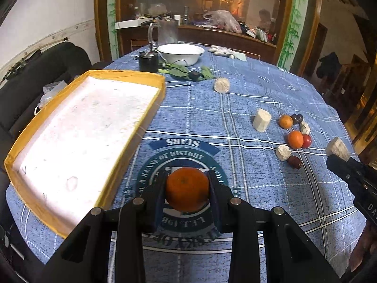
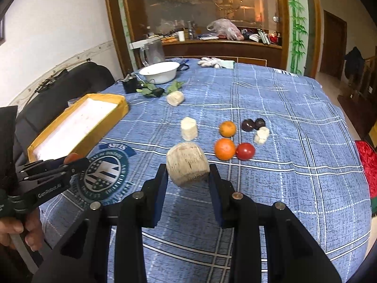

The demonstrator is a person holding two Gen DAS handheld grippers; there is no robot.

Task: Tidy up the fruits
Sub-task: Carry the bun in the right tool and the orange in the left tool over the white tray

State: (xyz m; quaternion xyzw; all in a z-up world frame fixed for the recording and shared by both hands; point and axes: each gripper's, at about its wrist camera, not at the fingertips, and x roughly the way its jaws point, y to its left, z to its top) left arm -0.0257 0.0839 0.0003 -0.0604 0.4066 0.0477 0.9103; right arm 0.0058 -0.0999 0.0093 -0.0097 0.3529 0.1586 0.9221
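Observation:
My left gripper (image 1: 187,189) is shut on an orange (image 1: 187,188), held above the blue tablecloth just right of the yellow-rimmed box (image 1: 150,76). My right gripper (image 2: 188,173) is shut on a pale cut chunk (image 2: 187,164) lifted over the table. Loose fruit lies beyond it: two oranges (image 2: 225,149), a red tomato (image 2: 245,151), two dark plums (image 2: 247,125) and more pale chunks (image 2: 188,128). In the left wrist view the same cluster (image 1: 295,139) sits at right, with the right gripper (image 1: 339,151) and its chunk at the edge.
A white bowl (image 1: 162,49), glass pitcher (image 1: 167,31), dark cup (image 1: 148,62), green leaves (image 1: 176,72) and white gloves (image 1: 222,50) crowd the table's far side. A black chair (image 1: 47,70) stands behind the box. A hand (image 2: 14,231) holds the left gripper's handle.

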